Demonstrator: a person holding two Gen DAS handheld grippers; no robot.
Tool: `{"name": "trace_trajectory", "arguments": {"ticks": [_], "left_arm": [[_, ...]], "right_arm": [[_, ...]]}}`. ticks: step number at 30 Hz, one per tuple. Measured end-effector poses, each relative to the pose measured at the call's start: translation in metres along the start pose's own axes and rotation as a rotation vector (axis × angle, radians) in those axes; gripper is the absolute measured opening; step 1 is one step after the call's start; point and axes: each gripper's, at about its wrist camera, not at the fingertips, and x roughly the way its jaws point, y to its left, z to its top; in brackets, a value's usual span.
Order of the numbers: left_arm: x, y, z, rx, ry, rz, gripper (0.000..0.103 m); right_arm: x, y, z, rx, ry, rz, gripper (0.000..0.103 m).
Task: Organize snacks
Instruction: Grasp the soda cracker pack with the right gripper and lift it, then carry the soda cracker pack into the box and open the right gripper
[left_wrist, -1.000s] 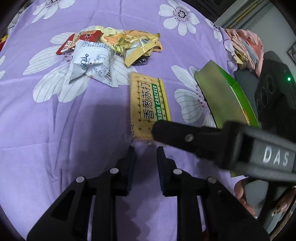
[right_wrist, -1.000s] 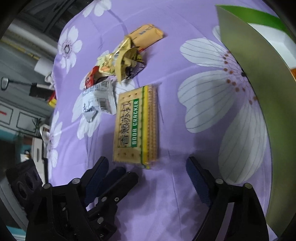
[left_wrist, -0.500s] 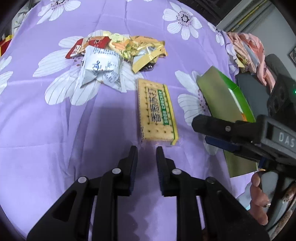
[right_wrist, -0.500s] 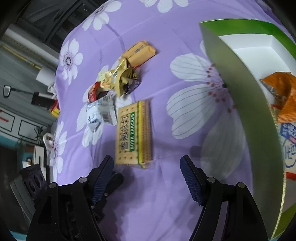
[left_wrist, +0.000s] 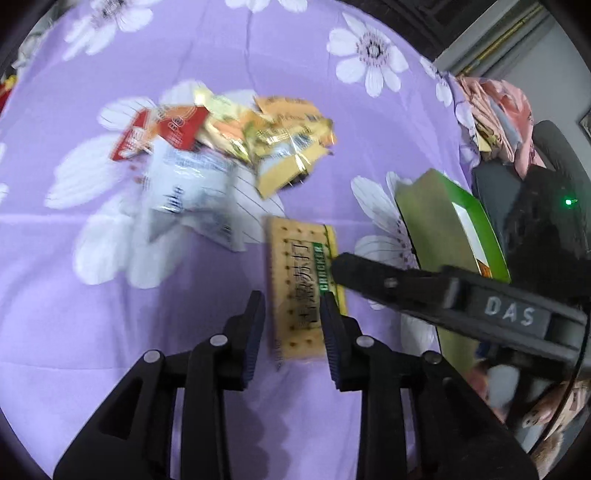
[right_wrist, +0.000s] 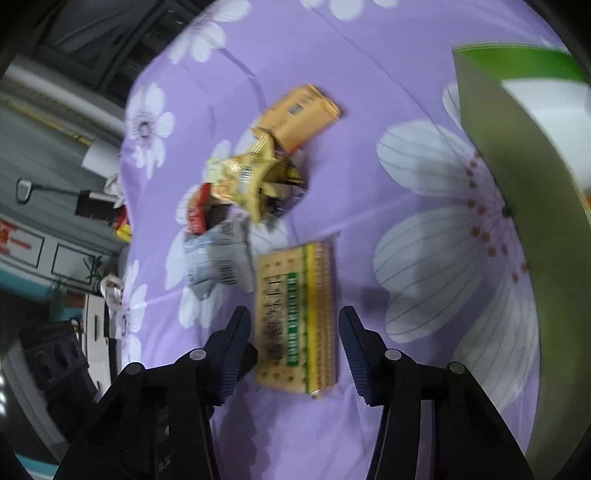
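Observation:
A yellow soda cracker pack (left_wrist: 301, 280) with a green stripe lies on the purple flowered cloth; it also shows in the right wrist view (right_wrist: 297, 317). My left gripper (left_wrist: 293, 314) is open with its fingers on either side of the pack's near end. My right gripper (right_wrist: 293, 325) is open and straddles the same pack; one of its fingers (left_wrist: 369, 275) reaches in from the right in the left wrist view. A pile of snack packets (left_wrist: 229, 147) lies beyond the pack, also seen in the right wrist view (right_wrist: 255, 177).
A green box (left_wrist: 454, 229) stands open to the right of the crackers, its wall (right_wrist: 517, 177) close to my right gripper. A white packet (left_wrist: 188, 192) lies left of the crackers. Clothes and a dark chair (left_wrist: 517, 147) are at the far right.
Both grippers moved forward over the cracker pack, which now lies between their fingers. My left gripper opened wider. The right finger came back across the left wrist view.

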Motion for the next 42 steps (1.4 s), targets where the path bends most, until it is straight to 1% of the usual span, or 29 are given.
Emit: {"name": "trace_trajectory", "arguments": {"ticks": [2, 3, 5, 8, 10, 13, 16, 19, 23, 27, 31, 33, 39, 42], "left_arm": [[0.014, -0.005, 0.001, 0.021, 0.029, 0.021, 0.029], [0.019, -0.007, 0.000, 0.026, 0.033, 0.021, 0.032], [0.021, -0.008, 0.001, 0.026, 0.021, 0.019, 0.033], [0.022, -0.009, 0.005, 0.020, 0.027, 0.017, 0.033], [0.021, -0.013, 0.006, 0.054, 0.015, 0.029, 0.032], [0.016, -0.027, 0.003, 0.110, -0.024, 0.064, 0.031], [0.010, -0.042, 0.004, 0.149, -0.062, 0.082, 0.031], [-0.004, -0.064, 0.003, 0.202, -0.122, 0.088, 0.031], [-0.017, -0.095, 0.001, 0.259, -0.174, 0.062, 0.030], [-0.027, -0.122, -0.001, 0.318, -0.219, 0.024, 0.029], [-0.026, -0.150, -0.003, 0.374, -0.231, -0.026, 0.028], [-0.023, -0.163, -0.005, 0.394, -0.226, -0.056, 0.028], [-0.009, -0.203, -0.011, 0.458, -0.198, -0.155, 0.028], [-0.002, -0.219, -0.016, 0.482, -0.175, -0.179, 0.028]], "right_arm": [[0.008, -0.004, 0.002, 0.019, 0.034, 0.002, 0.052], [0.012, -0.006, 0.002, 0.023, 0.051, 0.008, 0.052], [0.020, -0.009, 0.002, 0.031, 0.081, 0.049, 0.052], [0.020, -0.016, 0.002, 0.066, 0.078, 0.083, 0.052], [0.018, -0.016, 0.001, 0.068, 0.071, 0.082, 0.052], [0.013, -0.014, -0.002, 0.064, 0.057, 0.074, 0.052], [-0.004, -0.015, -0.005, 0.062, 0.000, 0.063, 0.052], [-0.033, -0.015, -0.008, 0.046, -0.083, 0.084, 0.052], [-0.073, -0.022, -0.014, 0.043, -0.179, 0.103, 0.052], [-0.111, -0.031, -0.020, 0.048, -0.273, 0.096, 0.052], [-0.144, -0.045, -0.025, 0.080, -0.354, 0.070, 0.052], [-0.154, -0.053, -0.025, 0.101, -0.379, 0.056, 0.052], [-0.184, -0.084, -0.030, 0.170, -0.462, 0.006, 0.053], [-0.194, -0.101, -0.032, 0.205, -0.488, -0.012, 0.052]]}}
